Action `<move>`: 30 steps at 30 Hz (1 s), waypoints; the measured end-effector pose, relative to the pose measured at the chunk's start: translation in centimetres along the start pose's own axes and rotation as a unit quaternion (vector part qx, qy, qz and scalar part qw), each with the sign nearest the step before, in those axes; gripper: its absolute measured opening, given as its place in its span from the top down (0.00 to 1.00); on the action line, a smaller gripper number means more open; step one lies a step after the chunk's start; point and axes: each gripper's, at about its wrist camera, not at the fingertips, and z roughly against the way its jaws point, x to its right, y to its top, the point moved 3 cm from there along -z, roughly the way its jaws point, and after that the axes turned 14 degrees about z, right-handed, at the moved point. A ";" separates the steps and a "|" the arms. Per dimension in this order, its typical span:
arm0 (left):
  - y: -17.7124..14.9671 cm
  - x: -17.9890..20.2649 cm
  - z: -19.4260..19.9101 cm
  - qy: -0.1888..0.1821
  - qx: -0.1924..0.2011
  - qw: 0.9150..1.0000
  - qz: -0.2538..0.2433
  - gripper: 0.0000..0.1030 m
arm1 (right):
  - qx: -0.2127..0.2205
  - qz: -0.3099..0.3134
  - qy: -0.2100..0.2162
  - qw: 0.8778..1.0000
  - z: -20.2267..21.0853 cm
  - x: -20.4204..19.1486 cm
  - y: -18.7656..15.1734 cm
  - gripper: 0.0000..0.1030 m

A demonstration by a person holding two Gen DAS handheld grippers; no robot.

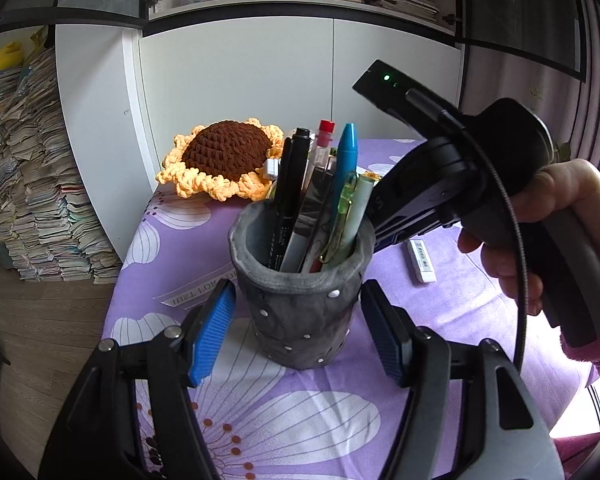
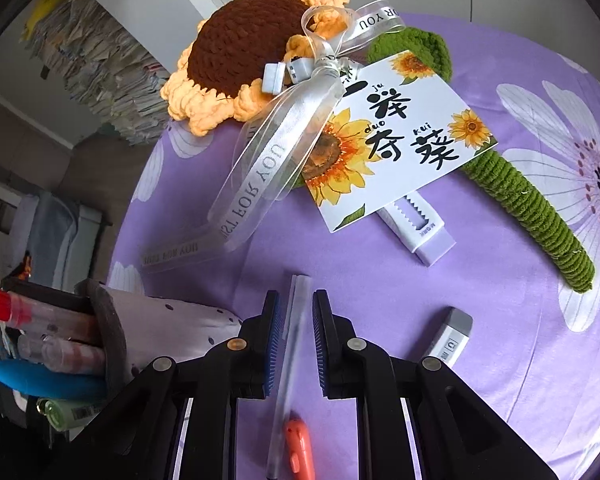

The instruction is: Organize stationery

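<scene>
Nearly done, by the look of it: low in the left wrist frame the left gripper (image 1: 296, 328) clamps the grey pen cup (image 1: 300, 292), its blue pads against the cup's sides. The cup, at frame centre on the purple cloth (image 1: 340, 412), already bristles with pens. Low centre in the right wrist frame, the right gripper (image 2: 294, 344) stands nearly closed about a clear pen (image 2: 292, 344); whether the pads press it or it still lies on the cloth cannot be told. Left to collect: an orange-tipped item (image 2: 300, 446) at bottom centre, an eraser (image 2: 450, 336) at lower right, a white tool (image 2: 416, 228) mid-frame. Farther up lies a crocheted sunflower (image 2: 236, 60).
</scene>
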 end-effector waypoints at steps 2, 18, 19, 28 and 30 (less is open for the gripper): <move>0.0 0.0 0.0 0.000 0.000 1.000 0.000 0.39 | -0.004 0.003 -0.005 1.000 -0.5 -0.2 0.3 0.85; -0.1 0.0 -0.1 -0.002 -0.002 1.000 0.002 0.39 | 0.040 0.039 -0.011 0.998 3.3 -1.5 -1.0 0.87; -0.1 0.0 -0.1 -0.002 -0.002 1.000 0.003 0.39 | 0.053 0.041 -0.010 0.998 4.5 -1.6 -1.4 0.87; -0.1 0.0 -0.1 -0.001 -0.002 1.000 0.004 0.39 | 0.187 0.087 -0.023 0.978 15.9 -5.3 -3.8 0.89; -0.1 0.0 -0.1 -0.001 -0.002 1.000 0.004 0.39 | 0.214 0.104 -0.026 0.971 18.2 -6.3 -4.2 0.89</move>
